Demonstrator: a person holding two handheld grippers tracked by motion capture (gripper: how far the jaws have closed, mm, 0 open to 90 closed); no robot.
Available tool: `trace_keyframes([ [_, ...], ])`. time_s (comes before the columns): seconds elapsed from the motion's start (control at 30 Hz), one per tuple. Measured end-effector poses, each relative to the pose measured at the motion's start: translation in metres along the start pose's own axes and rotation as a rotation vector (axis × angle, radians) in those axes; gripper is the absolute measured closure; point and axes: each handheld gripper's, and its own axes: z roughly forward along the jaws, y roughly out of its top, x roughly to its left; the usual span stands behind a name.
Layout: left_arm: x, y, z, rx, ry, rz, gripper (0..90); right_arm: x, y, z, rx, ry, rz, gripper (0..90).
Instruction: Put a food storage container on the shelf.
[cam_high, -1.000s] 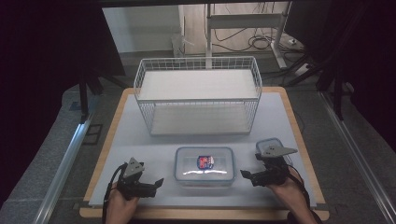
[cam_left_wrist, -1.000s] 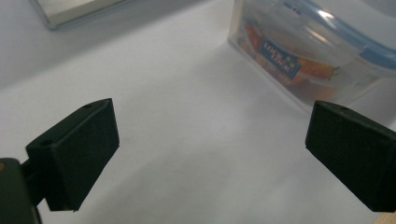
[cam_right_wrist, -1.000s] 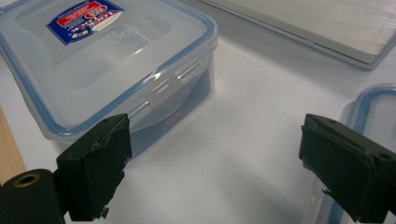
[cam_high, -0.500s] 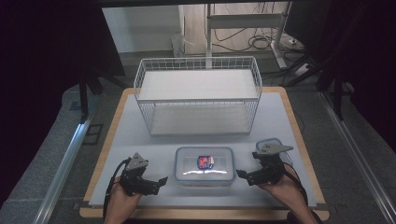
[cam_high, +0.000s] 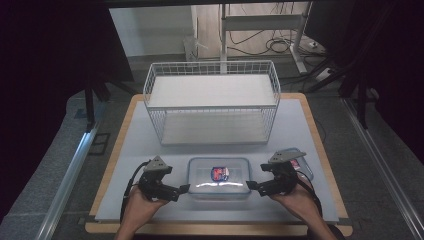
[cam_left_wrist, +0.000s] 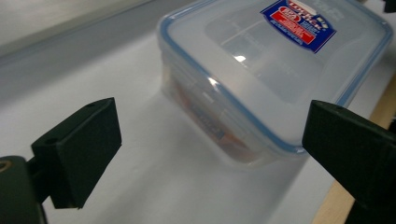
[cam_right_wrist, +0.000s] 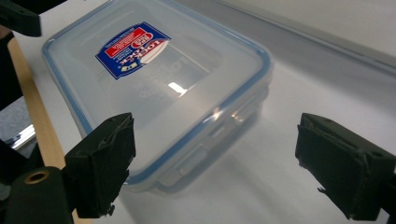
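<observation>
A clear plastic container (cam_high: 219, 177) with a blue-rimmed lid and a red and blue label lies near the front of the white mat (cam_high: 145, 150). My left gripper (cam_high: 183, 189) is at its left end, open, with the tips just short of the wall. In the left gripper view the container (cam_left_wrist: 261, 60) lies ahead between the wide jaws of the left gripper (cam_left_wrist: 212, 149), untouched. My right gripper (cam_high: 253, 186) is at the right end, also open; its jaws have just been closing slightly. In the right gripper view the container's (cam_right_wrist: 154, 74) latch end sits between the right gripper's (cam_right_wrist: 223, 170) pads without contact.
A white wire basket rack (cam_high: 212, 100) with two levels stands at the back of the mat. A second small lidded container (cam_high: 301, 164) lies behind my right hand. The wooden board's front edge (cam_high: 215, 229) runs close under both hands.
My left gripper has shifted right and slightly up, closer to the container's left end. The right gripper has stayed almost in place.
</observation>
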Motion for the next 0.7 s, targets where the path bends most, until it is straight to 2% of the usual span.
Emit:
trace_keyframes([
  [0.2,0.005,0.006,0.017,0.031,-0.076,-0.021,3.4,-0.002,0.001,0.012,0.047,0.039,0.029,11.1],
  [0.43,0.005,0.012,0.033,0.057,-0.166,-0.052,2.9,-0.007,0.004,0.026,0.066,0.137,0.097,10.1],
  [0.6,0.008,0.011,0.041,0.065,-0.225,-0.087,1.9,-0.011,0.005,0.034,0.088,0.190,0.145,8.9],
  [0.7,0.009,0.011,0.042,0.066,-0.233,-0.099,1.5,-0.013,0.004,0.036,0.096,0.218,0.181,8.9],
])
